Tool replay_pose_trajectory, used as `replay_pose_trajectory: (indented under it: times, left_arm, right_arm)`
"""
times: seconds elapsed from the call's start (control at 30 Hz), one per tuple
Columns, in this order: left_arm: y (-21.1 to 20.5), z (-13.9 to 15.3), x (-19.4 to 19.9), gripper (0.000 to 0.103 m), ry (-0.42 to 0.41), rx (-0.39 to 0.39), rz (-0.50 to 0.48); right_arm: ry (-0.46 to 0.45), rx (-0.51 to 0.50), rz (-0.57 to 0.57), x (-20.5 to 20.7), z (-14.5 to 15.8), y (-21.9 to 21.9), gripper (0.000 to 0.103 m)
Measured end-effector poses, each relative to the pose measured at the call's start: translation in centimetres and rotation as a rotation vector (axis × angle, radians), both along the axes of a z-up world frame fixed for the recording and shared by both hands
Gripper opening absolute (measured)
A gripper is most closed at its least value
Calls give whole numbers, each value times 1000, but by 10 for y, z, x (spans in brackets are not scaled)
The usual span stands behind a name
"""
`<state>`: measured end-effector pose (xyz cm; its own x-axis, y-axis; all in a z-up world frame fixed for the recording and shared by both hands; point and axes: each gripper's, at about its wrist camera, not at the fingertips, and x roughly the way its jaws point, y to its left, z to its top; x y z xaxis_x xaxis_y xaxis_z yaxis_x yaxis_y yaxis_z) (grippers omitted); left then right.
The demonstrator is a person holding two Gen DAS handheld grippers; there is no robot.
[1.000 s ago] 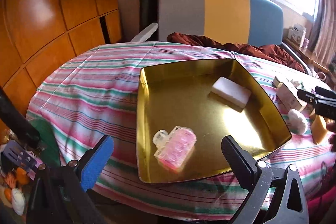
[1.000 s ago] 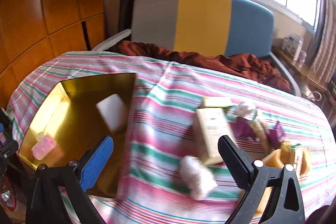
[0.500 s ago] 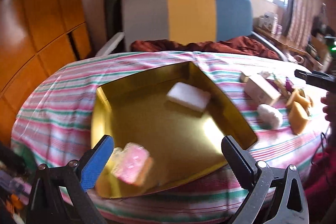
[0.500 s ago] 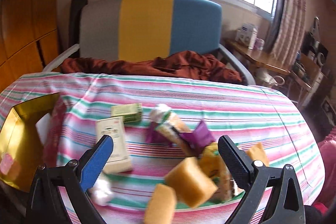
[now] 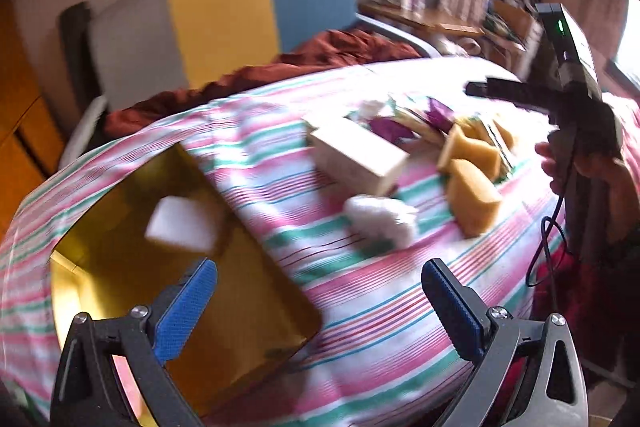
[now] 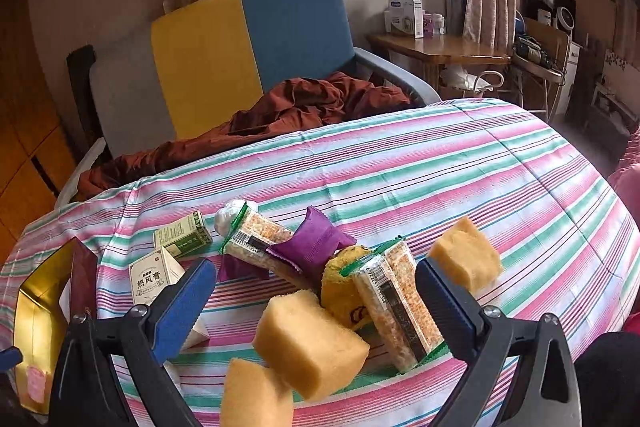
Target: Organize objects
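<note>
Right gripper [image 6: 312,301], fingers spread wide and empty, poised over the clutter on the striped desk [image 6: 460,163]. Lying between and just beyond its fingers is the nearest yellow sponge block [image 6: 310,341]: porous, squashy and probably very light, it should compress under the pads, so a hold across its two broad flat faces looks safest. A second sponge block [image 6: 256,393] touches it on the near side; a third [image 6: 466,259] sits just beyond the right-hand finger. Ahead of the fingers lie two clear-wrapped cracker packs [image 6: 394,303], long, slick and likely brittle inside, best taken across the narrow width; a crinkly purple sachet [image 6: 314,243]; and, beyond the left-hand finger, small stiff cardboard boxes [image 6: 154,273], light and firm-edged.

Left gripper [image 5: 318,301], likewise wide apart and holding nothing. Its left-hand finger overlaps the gold tray [image 5: 256,311], a rigid, glossy, shallow-walled metal dish holding a white foam-like block [image 5: 182,223]. Farther ahead of the fingers, blurred, lies a fluffy white puff [image 5: 380,219], soft and probably nearly weightless. A person's hand [image 5: 588,163] holds the other tool at far right.
</note>
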<state>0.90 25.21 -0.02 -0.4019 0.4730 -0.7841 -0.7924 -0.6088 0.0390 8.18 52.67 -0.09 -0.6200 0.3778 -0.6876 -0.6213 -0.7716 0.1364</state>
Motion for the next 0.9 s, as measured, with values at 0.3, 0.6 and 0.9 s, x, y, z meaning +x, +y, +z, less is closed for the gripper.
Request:
replay_pose_trajectory:
  times: [0.3,0.6,0.9]
  left_arm:
    - [79,-39,-9,100,-30,-117,-113]
    - [112,-71,-25,90,-61,-211,-136]
    - [123,-92,-29,44,-121,-195,-129]
  right_arm:
    - [15,-74,-3,3,-3,11,102]
    - [19,-117,10,2,-5,15,102]
    - [11,-97,12,1,-4,14,102]
